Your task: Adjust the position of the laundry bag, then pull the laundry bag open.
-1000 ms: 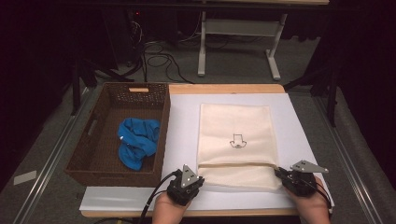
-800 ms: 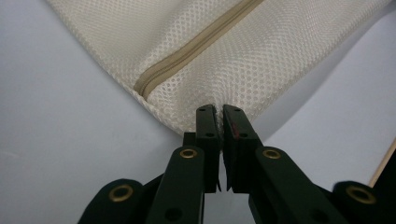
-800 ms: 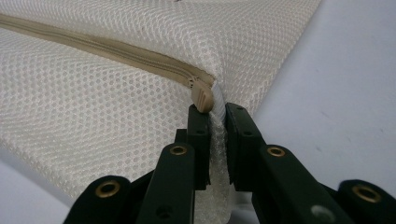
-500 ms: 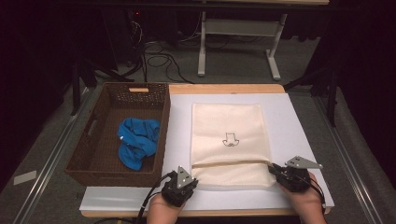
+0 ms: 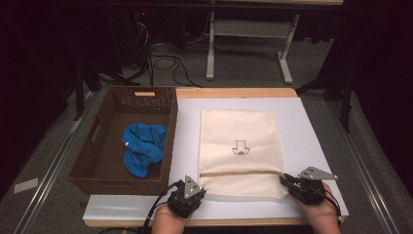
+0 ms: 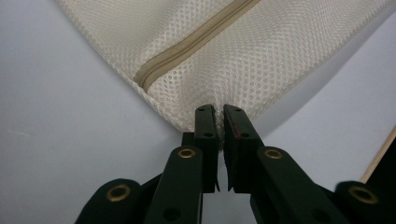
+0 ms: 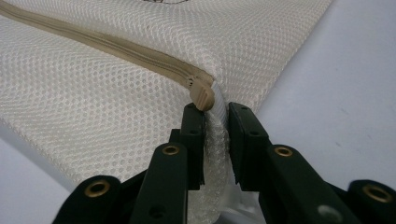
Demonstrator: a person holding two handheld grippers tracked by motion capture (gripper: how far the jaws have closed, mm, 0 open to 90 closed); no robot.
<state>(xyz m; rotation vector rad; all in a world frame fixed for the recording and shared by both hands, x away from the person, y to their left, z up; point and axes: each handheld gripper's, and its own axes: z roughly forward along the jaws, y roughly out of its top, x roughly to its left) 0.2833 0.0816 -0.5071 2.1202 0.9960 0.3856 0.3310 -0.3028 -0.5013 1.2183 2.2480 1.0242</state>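
A cream mesh laundry bag (image 5: 239, 148) is being kept flat on the white sheet (image 5: 311, 126) covering the wooden table (image 5: 234, 91), with its zipper (image 5: 241, 172) running left to right close to the near edge. The bag's near left corner (image 6: 205, 105) is being pinched by the left gripper (image 5: 194, 191), whose jaws are clenched tight on the mesh in the left gripper view. The near right corner, just beside the zipper pull (image 7: 201, 95), is being gripped by the right gripper (image 5: 291, 181); its jaws have just been opening a little, yet bunched mesh is being pressed between them in the right gripper view. To the left of the sheet, a crumpled blue cloth (image 5: 142, 147) is being contained by a brown wicker basket (image 5: 104, 141), well apart from the bag.
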